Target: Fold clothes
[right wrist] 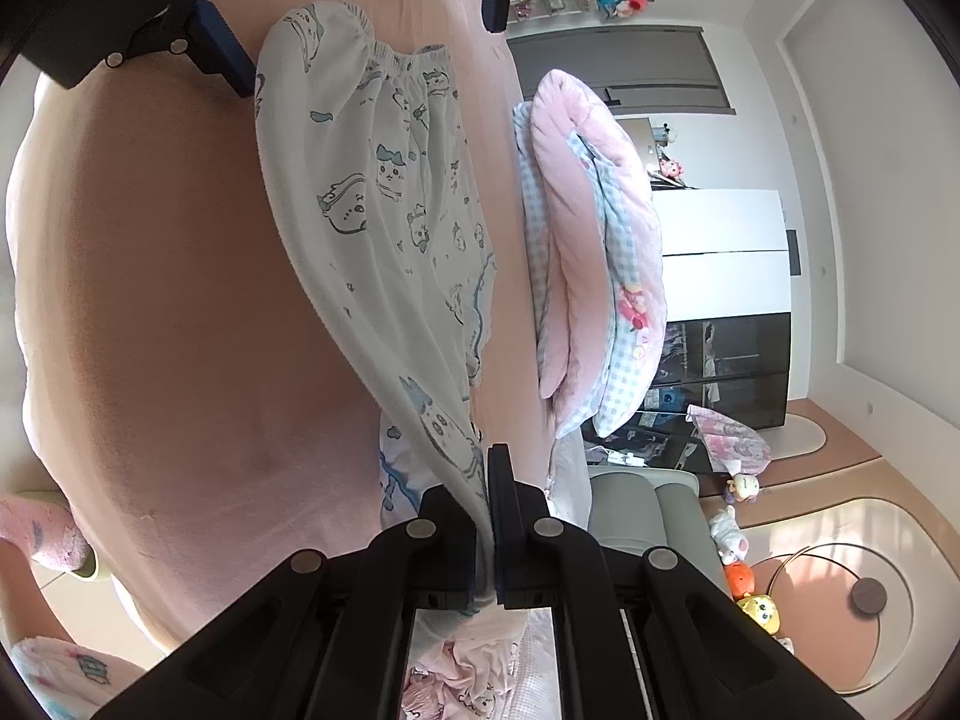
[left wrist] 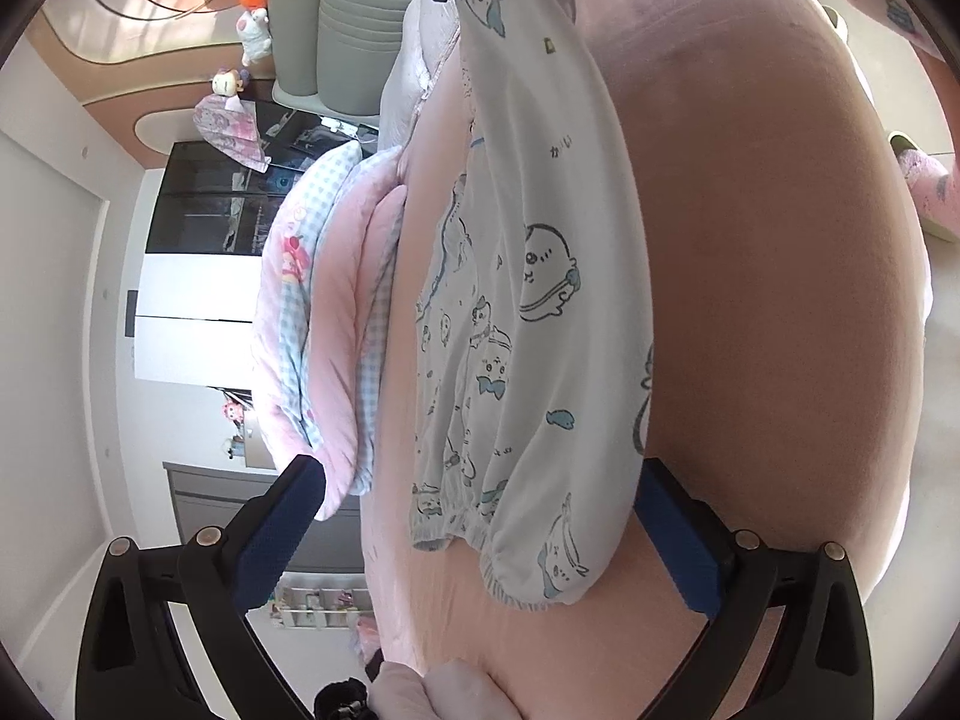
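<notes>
Pajama pants [left wrist: 528, 312], cartoon-printed, lie lengthwise mid-frame on pink bed [left wrist: 750, 300]; my left gripper [left wrist: 480, 516] spread, empty; right gripper [right wrist: 487, 480] pinches one end. Further folds remain.

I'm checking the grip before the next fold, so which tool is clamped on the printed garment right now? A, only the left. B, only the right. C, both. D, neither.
B: the right tool is shut on one end of the garment, while the left tool stands wide open around the elastic end, its pads clear of the cloth.
</notes>
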Demonstrator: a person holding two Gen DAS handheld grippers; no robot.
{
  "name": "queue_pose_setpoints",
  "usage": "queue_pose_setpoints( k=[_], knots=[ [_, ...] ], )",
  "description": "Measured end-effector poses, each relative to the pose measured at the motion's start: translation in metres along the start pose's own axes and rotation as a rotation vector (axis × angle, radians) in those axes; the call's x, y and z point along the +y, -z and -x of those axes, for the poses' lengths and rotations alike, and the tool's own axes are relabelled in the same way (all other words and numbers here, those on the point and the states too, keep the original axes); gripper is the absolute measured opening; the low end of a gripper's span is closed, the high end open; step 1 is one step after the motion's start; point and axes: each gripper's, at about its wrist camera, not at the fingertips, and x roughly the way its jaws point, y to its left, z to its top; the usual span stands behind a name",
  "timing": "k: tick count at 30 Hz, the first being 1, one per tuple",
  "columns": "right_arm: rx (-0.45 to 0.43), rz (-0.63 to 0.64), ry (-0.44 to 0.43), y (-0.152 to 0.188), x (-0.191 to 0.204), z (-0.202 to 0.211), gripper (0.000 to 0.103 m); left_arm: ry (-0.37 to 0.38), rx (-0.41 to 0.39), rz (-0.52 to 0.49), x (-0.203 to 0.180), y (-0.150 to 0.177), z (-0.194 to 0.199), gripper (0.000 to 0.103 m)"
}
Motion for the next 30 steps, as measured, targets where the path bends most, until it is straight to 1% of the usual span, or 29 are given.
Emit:
queue_pose_setpoints(
  k=[5,9,16,18,19,20,21,22,23,24,26,27,28,29,30],
  knots=[
    [0.001,-0.002,0.004,-0.002,-0.002,0.0,0.005,-0.052,0.013,-0.004,0.005,-0.005,-0.017,0.103],
    [0.007,-0.01,0.003,-0.001,-0.005,-0.003,0.005,-0.035,0.079,0.023,0.013,0.001,-0.041,0.103],
    [0.029,-0.021,-0.005,0.002,-0.005,-0.007,0.005,0.124,0.203,0.216,0.025,0.024,-0.065,0.103],
    [0.031,-0.022,-0.01,0.002,-0.005,-0.006,0.005,0.143,0.205,0.251,0.027,0.028,-0.067,0.103],
    [0.032,-0.024,-0.013,0.002,-0.005,-0.006,0.005,0.148,0.194,0.247,0.026,0.028,-0.065,0.1],
    [0.032,-0.025,-0.016,0.002,-0.004,-0.006,0.005,0.165,0.188,0.227,0.022,0.026,-0.062,0.088],
    [0.036,-0.025,-0.023,0.002,-0.004,-0.006,0.005,0.187,0.184,0.204,0.017,0.024,-0.059,0.078],
    [0.038,-0.025,-0.028,0.002,-0.003,-0.006,0.005,0.208,0.18,0.181,0.012,0.022,-0.056,0.059],
    [0.04,-0.024,-0.032,0.002,-0.002,-0.006,0.005,0.203,0.175,0.159,0.006,0.019,-0.052,0.048],
    [0.042,-0.024,-0.032,0.002,-0.001,-0.006,0.005,0.181,0.163,0.137,-0.001,0.018,-0.047,0.044],
    [0.049,-0.028,-0.031,0.003,0.001,-0.007,0.005,0.167,0.143,0.101,-0.013,0.016,-0.041,0.022],
    [0.059,-0.034,-0.027,0.002,0.002,-0.008,0.008,0.169,0.142,0.088,-0.017,0.015,-0.04,0.017],
    [0.068,-0.043,-0.035,0.002,0.002,-0.009,0.01,0.171,0.141,0.076,-0.022,0.015,-0.039,0.01],
    [0.074,-0.053,-0.047,0.003,0.003,-0.01,0.018,0.169,0.144,0.071,-0.024,0.014,-0.038,0.007],
    [0.075,-0.062,-0.054,0.003,0.004,-0.01,0.034,0.169,0.145,0.068,-0.025,0.013,-0.038,0.007]
  ],
)
